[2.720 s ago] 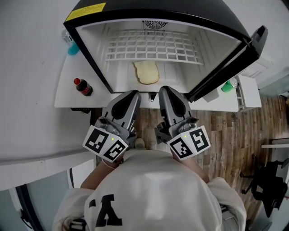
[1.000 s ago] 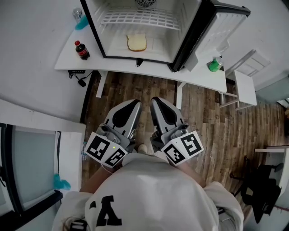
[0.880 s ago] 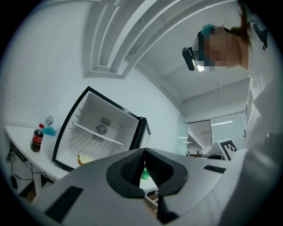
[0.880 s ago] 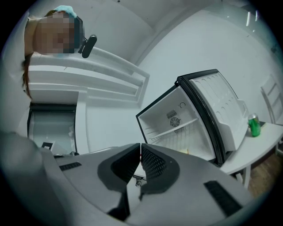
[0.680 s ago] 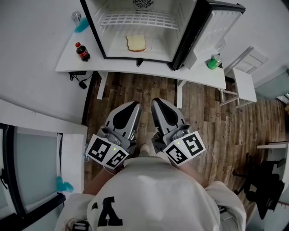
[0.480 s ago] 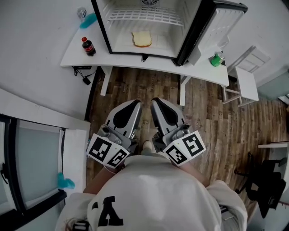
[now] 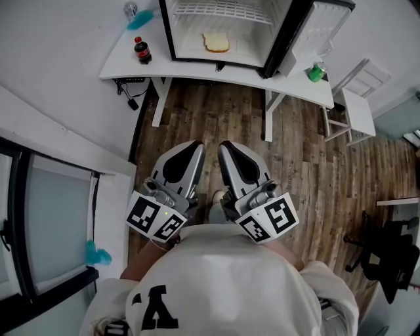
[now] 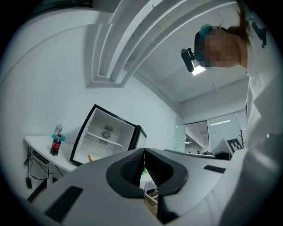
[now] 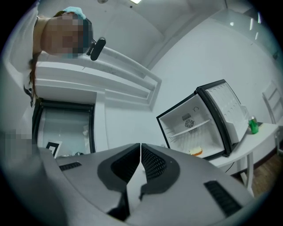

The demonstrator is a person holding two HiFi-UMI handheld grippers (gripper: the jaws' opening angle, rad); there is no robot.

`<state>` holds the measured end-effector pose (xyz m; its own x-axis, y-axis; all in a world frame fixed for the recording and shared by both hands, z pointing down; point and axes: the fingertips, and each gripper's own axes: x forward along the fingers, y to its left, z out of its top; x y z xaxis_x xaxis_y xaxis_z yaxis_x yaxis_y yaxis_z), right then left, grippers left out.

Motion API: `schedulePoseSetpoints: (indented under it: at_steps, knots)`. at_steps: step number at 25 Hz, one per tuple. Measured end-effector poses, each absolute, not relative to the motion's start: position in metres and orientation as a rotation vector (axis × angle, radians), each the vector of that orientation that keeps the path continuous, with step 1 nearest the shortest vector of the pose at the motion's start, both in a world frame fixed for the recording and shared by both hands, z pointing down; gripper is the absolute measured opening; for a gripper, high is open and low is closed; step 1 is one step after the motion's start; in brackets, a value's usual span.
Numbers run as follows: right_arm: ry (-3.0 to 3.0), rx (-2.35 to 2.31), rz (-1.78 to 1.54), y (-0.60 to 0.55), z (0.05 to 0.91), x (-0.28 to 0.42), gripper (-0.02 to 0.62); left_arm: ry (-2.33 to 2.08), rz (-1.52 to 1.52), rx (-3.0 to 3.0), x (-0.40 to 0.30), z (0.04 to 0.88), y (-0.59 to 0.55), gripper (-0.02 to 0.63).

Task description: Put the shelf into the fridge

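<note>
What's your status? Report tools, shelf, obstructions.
Left tool shut, empty; right tool shut, empty. Shelf seated in fridge, door open. Bread slice on fridge floor below shelf.

1. Fridge [image 7: 283, 36]: black shell, white inside.
2. Shelf [image 7: 223, 9]: white wire grid.
3. Worktop [image 7: 125, 65]: plain white.
4. Floor [image 7: 216, 111]: brown wood planks.
5. Bottle [image 7: 142, 50]: dark, red cap and label.
6. Can [image 7: 317, 71]: green.
7. Bread slice [image 7: 216, 42]: pale cream.

Head view looks down; both gripper views share the fridge [image 7: 187, 41]
</note>
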<state>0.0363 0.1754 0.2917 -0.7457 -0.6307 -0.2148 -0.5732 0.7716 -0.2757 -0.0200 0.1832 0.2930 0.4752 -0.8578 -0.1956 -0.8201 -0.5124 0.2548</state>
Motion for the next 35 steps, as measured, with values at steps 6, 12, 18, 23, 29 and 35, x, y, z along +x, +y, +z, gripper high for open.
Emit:
schedulePoseSetpoints:
  at_steps: [6, 12, 18, 23, 29, 35]
  knots:
    - [2.666, -0.967, -0.261, 0.227, 0.295, 0.031, 0.031, -1.436, -0.450, 2.613, -0.022, 0.294, 0.234, 0.006]
    - [2.632, -0.990, -0.292, 0.272, 0.300, 0.031, 0.031, -1.403, -0.455, 2.618, -0.024, 0.298, 0.276, 0.006]
    - [2.630, -0.996, -0.257, 0.295, 0.295, 0.034, 0.031, -1.377, -0.462, 2.630, -0.019, 0.297, 0.300, 0.006]
    - [2.650, -0.974, -0.217, 0.305, 0.291, 0.035, 0.031, -1.398, -0.475, 2.648, -0.017, 0.289, 0.307, 0.006]
    - [2.683, -0.940, -0.257, 0.311, 0.296, 0.038, 0.031, -1.371, -0.491, 2.627, -0.008, 0.289, 0.311, 0.006]
    - [2.718, -0.964, -0.230, 0.314, 0.299, 0.047, 0.029, -1.319, -0.493, 2.648, 0.011, 0.287, 0.314, 0.006]
